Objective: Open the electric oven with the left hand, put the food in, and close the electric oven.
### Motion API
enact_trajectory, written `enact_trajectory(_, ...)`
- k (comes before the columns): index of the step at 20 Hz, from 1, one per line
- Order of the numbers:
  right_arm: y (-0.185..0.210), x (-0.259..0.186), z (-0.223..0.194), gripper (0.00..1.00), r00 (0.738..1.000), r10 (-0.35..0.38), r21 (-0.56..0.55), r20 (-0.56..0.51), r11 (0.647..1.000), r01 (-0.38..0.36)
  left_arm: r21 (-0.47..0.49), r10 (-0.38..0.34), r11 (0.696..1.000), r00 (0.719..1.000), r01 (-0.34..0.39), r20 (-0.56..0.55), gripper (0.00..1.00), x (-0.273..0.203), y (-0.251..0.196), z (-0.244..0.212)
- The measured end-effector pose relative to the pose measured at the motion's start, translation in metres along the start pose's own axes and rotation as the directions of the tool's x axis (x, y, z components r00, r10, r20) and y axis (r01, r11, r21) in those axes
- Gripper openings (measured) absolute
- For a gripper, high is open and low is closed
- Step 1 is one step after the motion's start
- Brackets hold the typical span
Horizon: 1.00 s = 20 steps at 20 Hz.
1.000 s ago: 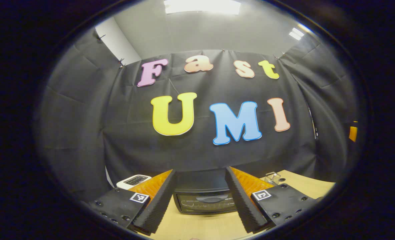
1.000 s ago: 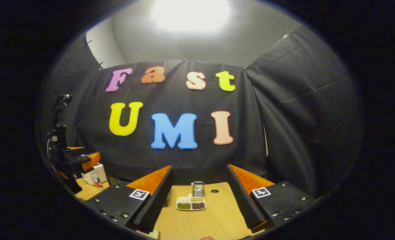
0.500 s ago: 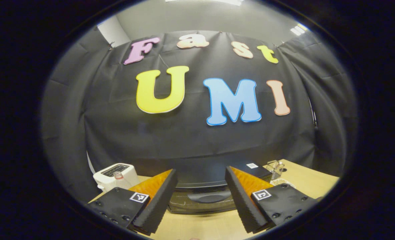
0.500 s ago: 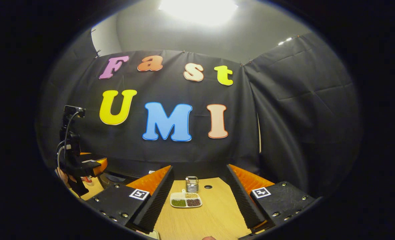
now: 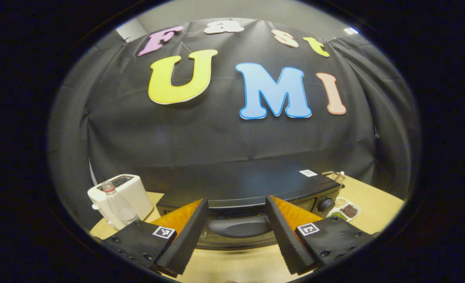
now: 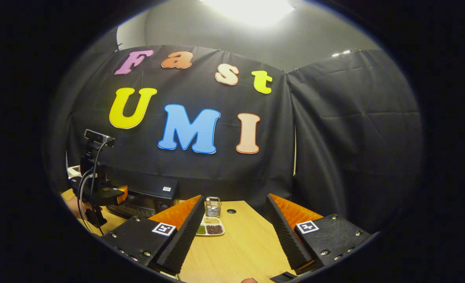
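Black left gripper (image 5: pixel 236 232) facing oven handle (image 5: pixel 238 226)

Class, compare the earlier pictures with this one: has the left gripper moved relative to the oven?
Yes. The left gripper has come closer to the oven, whose door handle now sits large between its open fingers.

Bare table (image 6: pixel 240 247) before oven (image 5: pixel 252 188), seemingly
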State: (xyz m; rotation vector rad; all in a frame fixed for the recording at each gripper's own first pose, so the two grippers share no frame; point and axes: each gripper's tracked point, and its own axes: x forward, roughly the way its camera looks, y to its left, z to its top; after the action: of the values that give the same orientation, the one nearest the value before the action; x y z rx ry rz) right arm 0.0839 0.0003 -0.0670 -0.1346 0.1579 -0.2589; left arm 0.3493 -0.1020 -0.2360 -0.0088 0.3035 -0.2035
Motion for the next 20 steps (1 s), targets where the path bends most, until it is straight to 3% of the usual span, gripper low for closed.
enact_trajectory(2, -0.001, 0.001, -0.004, 0.96, 1.0, 0.002, 0.007, -0.015, 1.0, -0.002, -0.01, 0.01, 1.0, 1.0, -0.01, -0.026, 0.91, 0.007, -0.003, -0.012)
enact_trajectory(4, -0.004, 0.0, -0.006, 0.96, 1.0, 0.003, 0.012, -0.03, 1.0, -0.002, -0.004, 0.021, 1.0, 1.0, -0.021, -0.01, 1.0, 0.008, -0.003, -0.009)
enact_trajectory(10, -0.011, -0.002, 0.001, 0.96, 1.0, 0.015, 0.002, -0.011, 1.0, -0.015, -0.006, 0.034, 0.999, 0.999, -0.034, 0.0, 1.0, -0.008, -0.005, -0.014)
enact_trajectory(12, -0.011, -0.003, 0.002, 0.96, 0.999, 0.031, -0.001, -0.01, 1.0, -0.031, -0.006, 0.039, 0.999, 0.999, -0.039, -0.002, 0.94, -0.018, -0.007, -0.021)
enact_trajectory(19, -0.011, -0.007, 0.006, 0.96, 0.996, 0.092, 0.004, 0.009, 0.996, -0.092, 0.0, 0.068, 0.998, 0.996, -0.068, -0.053, 1.0, -0.051, -0.007, -0.049)
enact_trajectory(20, -0.012, -0.01, 0.005, 0.96, 0.995, 0.099, 0.004, 0.009, 0.995, -0.099, -0.005, 0.07, 0.998, 0.996, -0.071, -0.051, 0.97, -0.056, -0.007, -0.052)
